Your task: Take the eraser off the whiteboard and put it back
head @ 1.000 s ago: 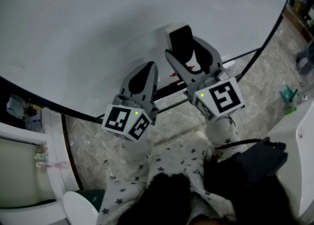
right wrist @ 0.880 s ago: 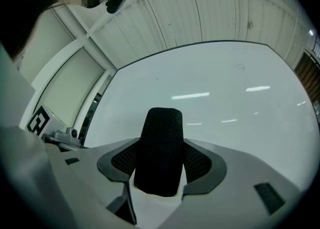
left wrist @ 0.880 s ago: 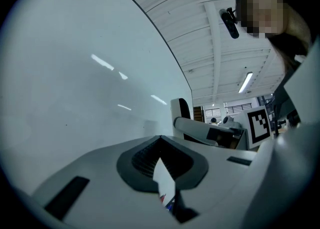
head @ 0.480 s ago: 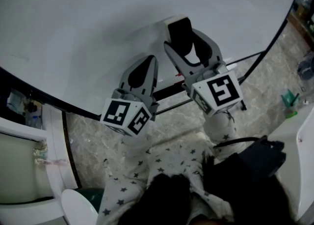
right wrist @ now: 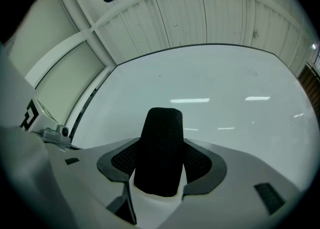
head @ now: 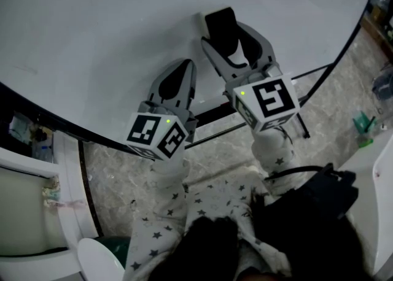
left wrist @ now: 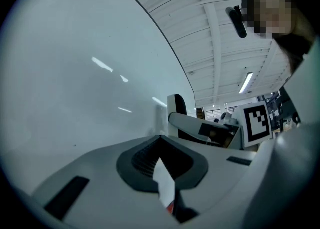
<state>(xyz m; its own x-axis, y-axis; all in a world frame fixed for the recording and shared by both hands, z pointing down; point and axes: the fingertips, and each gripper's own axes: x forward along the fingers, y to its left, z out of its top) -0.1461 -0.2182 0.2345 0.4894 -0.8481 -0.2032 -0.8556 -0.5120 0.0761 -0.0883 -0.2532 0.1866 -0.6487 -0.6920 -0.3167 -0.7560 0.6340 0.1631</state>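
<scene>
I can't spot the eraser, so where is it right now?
Clamped in the right tongs, the eraser sits upper middle in the head view, before the whiteboard.

The eraser [head: 221, 27] sits between my right gripper's [right wrist: 161, 165] jaws, before the whiteboard [head: 110, 34]; my left gripper [head: 179, 80] lies just left.

The head view is dim and grey, with a soft shadow smudged across the whiteboard [head: 92, 16]. The 2 gripper views bulge at the edges and darken in the corners. A ceiling strip lamp [left wrist: 245, 82] glows, and pale glare streaks cross the board.
</scene>
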